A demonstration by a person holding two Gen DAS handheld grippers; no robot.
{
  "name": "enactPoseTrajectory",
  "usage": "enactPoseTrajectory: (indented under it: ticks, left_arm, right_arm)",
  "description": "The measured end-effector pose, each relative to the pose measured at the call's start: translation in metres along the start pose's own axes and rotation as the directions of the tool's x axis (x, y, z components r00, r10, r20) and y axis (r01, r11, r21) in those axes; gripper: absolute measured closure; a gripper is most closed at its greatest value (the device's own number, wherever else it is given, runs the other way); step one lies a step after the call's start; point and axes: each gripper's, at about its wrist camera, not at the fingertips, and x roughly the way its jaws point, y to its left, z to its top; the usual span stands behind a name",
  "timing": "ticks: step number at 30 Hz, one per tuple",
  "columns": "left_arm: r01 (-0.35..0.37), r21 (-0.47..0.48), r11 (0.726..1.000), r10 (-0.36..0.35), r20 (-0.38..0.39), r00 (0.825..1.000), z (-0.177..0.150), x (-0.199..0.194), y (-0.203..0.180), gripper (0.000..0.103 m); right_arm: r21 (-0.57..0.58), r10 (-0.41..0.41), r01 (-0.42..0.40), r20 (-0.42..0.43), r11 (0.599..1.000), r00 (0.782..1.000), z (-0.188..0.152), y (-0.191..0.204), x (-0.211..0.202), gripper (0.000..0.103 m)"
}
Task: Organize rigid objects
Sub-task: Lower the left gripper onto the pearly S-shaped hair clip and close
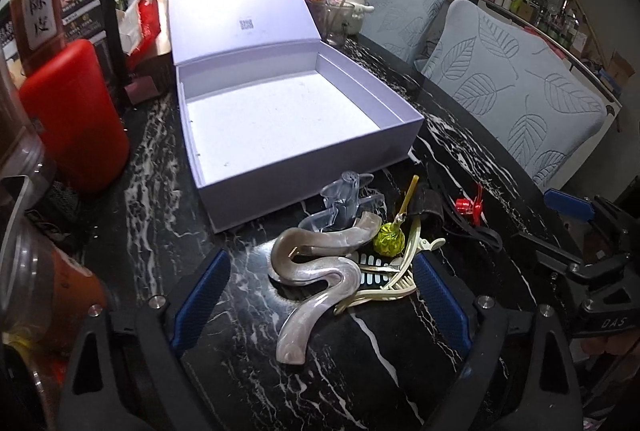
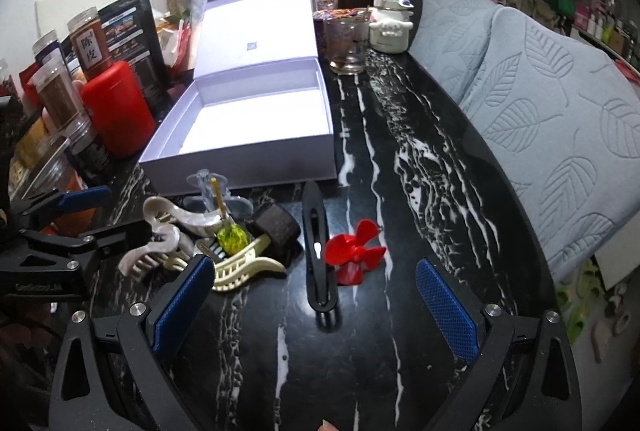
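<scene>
Both tools wide, nothing gripped: left gripper (image 1: pixel 320 295) straddles the wavy pearl clip (image 1: pixel 312 275), right gripper (image 2: pixel 316 295) straddles the black clip (image 2: pixel 318 251) beside the red propeller (image 2: pixel 356 251). Open lavender box (image 2: pixel 240 155) just behind the pile. Black marble table (image 2: pixel 420 159); right edge meets leaf-pattern cushions (image 2: pixel 540 111), jars (image 2: pixel 60 91) crowd left.

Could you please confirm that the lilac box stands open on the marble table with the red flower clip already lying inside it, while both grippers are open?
Not quite: the red flower clip is not in the lilac box. It lies on the marble table beside the long black clip, as the right wrist view shows. The box is indeed open, with nothing visible inside, and the left gripper and right gripper are both open.
</scene>
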Motion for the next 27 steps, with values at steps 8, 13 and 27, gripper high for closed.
enactPoseTrajectory:
  ticks: [8,13,27]
  left_arm:
    - [0.009,0.009,1.000,-0.009,-0.048,0.999,-0.004,0.029,0.003,0.019]
    - [0.067,-0.004,0.998,-0.067,-0.084,0.994,-0.007,0.044,0.009,0.025]
    - [0.039,0.007,0.999,-0.038,-0.071,0.997,-0.012,0.054,0.008,0.038]
  right_arm:
    - [0.009,0.007,-0.006,-0.033,1.000,0.999,-0.004,-0.009,0.013,0.000]
    - [0.008,0.012,-0.012,-0.042,1.000,0.999,-0.005,-0.012,0.020,0.000]
    - [0.040,-0.001,0.004,-0.067,0.999,0.998,-0.006,-0.023,0.033,0.000]
